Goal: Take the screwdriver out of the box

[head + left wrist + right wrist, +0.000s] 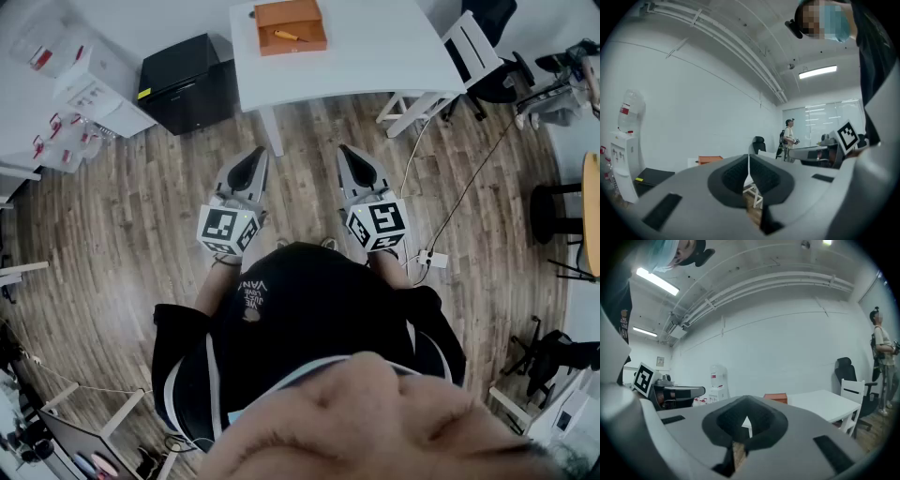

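Screwdriver [286, 36], orange-handled, lies inside the open orange box [302, 13], on the box floor toward its near side. It is well apart from both grippers.

Nearest in the head view, the person's dark shirt [309, 319] fills the lower frame. Just beyond it both grippers are held level, side by side, above the wood floor [131, 234].

Left gripper [258, 155]: its own view shows the jaws closed tip to tip [749, 161], with nothing held between them.

Right gripper [345, 150]: its jaws likewise meet at the tips [746, 398], with nothing gripped.

A white power strip [433, 258] lies on the floor to the right of the right gripper.

Farther out stands a white table [375, 47]. The box sits on its left part, near the far edge. A black cabinet [183, 80] stands on the floor left of the table, and a white chair [469, 47] stands at its right end.

In the gripper views, a water dispenser [626, 140] stands against the far wall on the left, and another person [789, 136] stands far off to the right, beyond the table.
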The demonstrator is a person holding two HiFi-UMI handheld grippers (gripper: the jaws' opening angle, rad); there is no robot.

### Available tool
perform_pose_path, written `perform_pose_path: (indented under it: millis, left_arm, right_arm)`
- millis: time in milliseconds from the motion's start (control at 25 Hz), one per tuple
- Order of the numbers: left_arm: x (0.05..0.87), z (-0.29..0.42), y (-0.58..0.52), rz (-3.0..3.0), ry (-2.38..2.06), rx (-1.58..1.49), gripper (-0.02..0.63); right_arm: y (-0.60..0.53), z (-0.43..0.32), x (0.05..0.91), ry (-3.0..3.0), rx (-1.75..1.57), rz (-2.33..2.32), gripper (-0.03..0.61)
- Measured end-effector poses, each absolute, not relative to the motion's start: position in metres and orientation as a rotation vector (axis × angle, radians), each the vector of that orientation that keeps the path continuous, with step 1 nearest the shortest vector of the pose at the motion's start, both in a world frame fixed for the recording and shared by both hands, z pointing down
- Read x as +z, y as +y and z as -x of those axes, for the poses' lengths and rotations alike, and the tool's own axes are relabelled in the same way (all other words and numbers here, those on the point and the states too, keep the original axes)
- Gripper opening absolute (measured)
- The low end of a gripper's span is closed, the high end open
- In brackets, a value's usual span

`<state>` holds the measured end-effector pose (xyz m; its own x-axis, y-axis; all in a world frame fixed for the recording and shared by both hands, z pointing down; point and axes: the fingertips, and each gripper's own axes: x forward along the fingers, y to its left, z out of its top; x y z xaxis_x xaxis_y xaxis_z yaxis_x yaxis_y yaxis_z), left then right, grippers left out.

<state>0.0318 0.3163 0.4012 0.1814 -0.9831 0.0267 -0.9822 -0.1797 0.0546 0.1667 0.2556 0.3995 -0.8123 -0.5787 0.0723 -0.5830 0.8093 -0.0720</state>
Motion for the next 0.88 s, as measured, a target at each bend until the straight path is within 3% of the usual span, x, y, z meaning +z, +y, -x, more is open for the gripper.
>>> perform_pose_path:
  millis: [880]
  left_arm:
    - [0.421,0.033,0.332,-2.406,-1.876,-0.039,0.018]
  right_arm:
    - [0.266,-0.127,0.412,-2.901,0.215,-1.083,0.012]
